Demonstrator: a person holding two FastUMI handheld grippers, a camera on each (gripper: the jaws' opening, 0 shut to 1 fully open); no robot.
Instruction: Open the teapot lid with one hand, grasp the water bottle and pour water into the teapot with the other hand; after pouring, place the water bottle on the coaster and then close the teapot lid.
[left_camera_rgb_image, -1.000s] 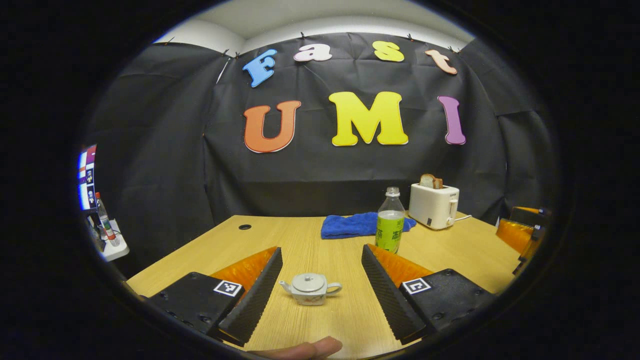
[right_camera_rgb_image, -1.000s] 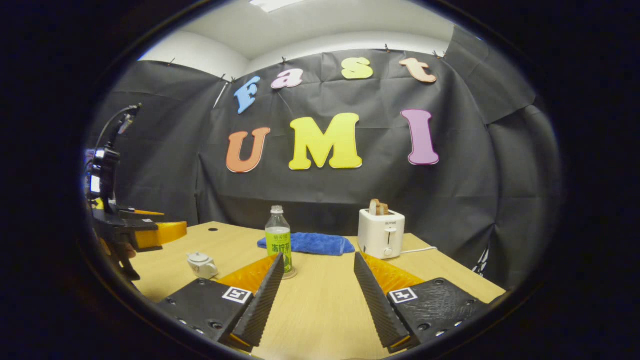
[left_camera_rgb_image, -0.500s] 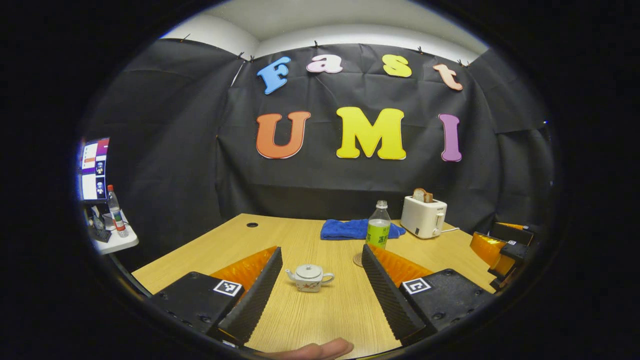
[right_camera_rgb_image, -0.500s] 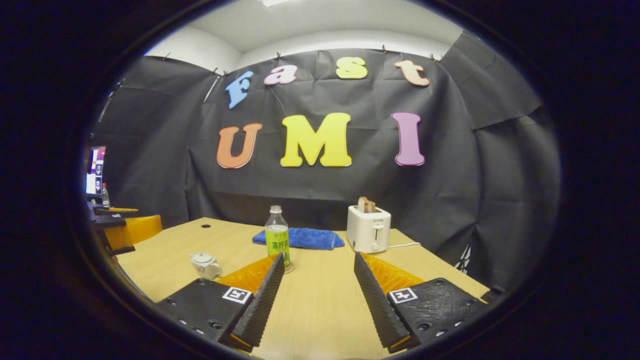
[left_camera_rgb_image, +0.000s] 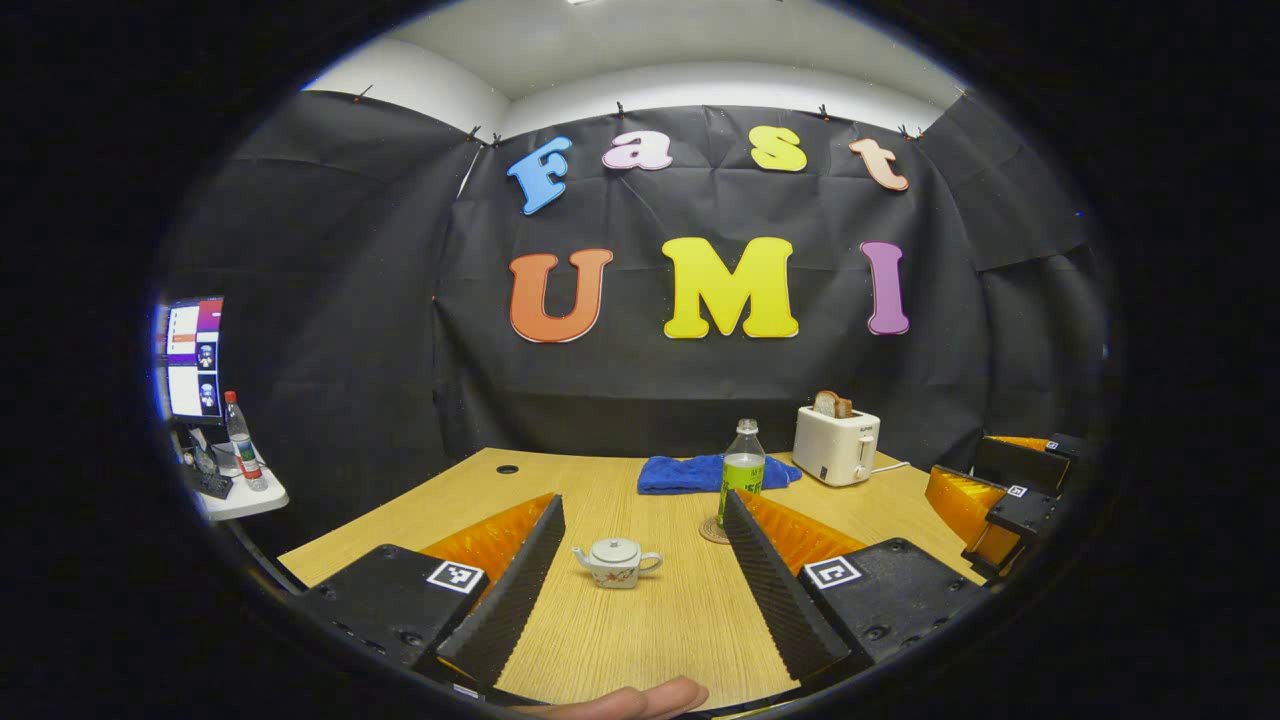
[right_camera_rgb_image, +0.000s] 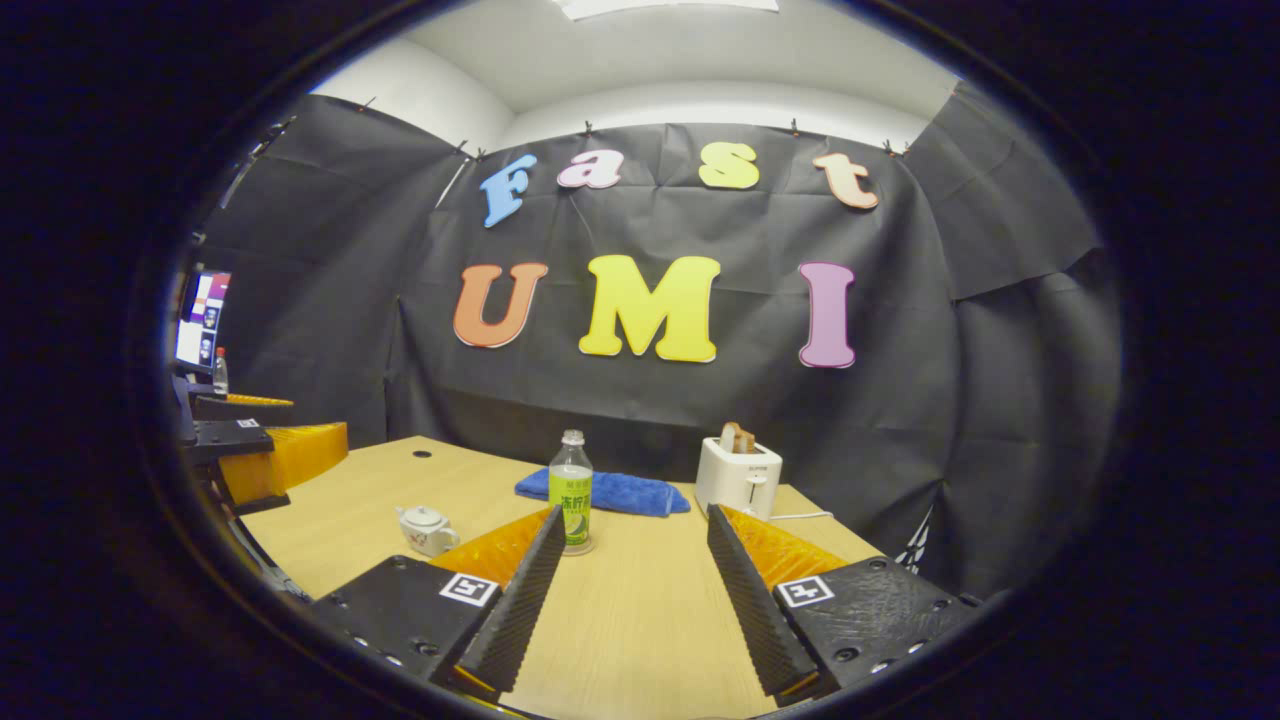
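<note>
A small white teapot (left_camera_rgb_image: 617, 562) with its lid on sits on the wooden table (left_camera_rgb_image: 640, 630), straight ahead of my open left gripper (left_camera_rgb_image: 640, 590) and well beyond its tips. The water bottle (left_camera_rgb_image: 741, 472), clear with a green label, stands upright on a round coaster (left_camera_rgb_image: 713, 531) farther back to the right. In the right gripper view the teapot (right_camera_rgb_image: 428, 529) lies to the left and the bottle (right_camera_rgb_image: 571, 493) stands just past the left finger of my open right gripper (right_camera_rgb_image: 628, 590). Neither gripper holds anything. The other gripper (right_camera_rgb_image: 255, 455) hovers at the table's left edge.
A blue cloth (left_camera_rgb_image: 700, 473) lies at the back of the table beside a white toaster (left_camera_rgb_image: 836, 445) with bread in it. A side shelf (left_camera_rgb_image: 225, 490) with a bottle and a screen stands off the table's left. A fingertip (left_camera_rgb_image: 620, 700) shows at the bottom.
Both grippers have drawn back from the table, so the teapot and bottle look smaller and farther off. Both stayed open throughout.
</note>
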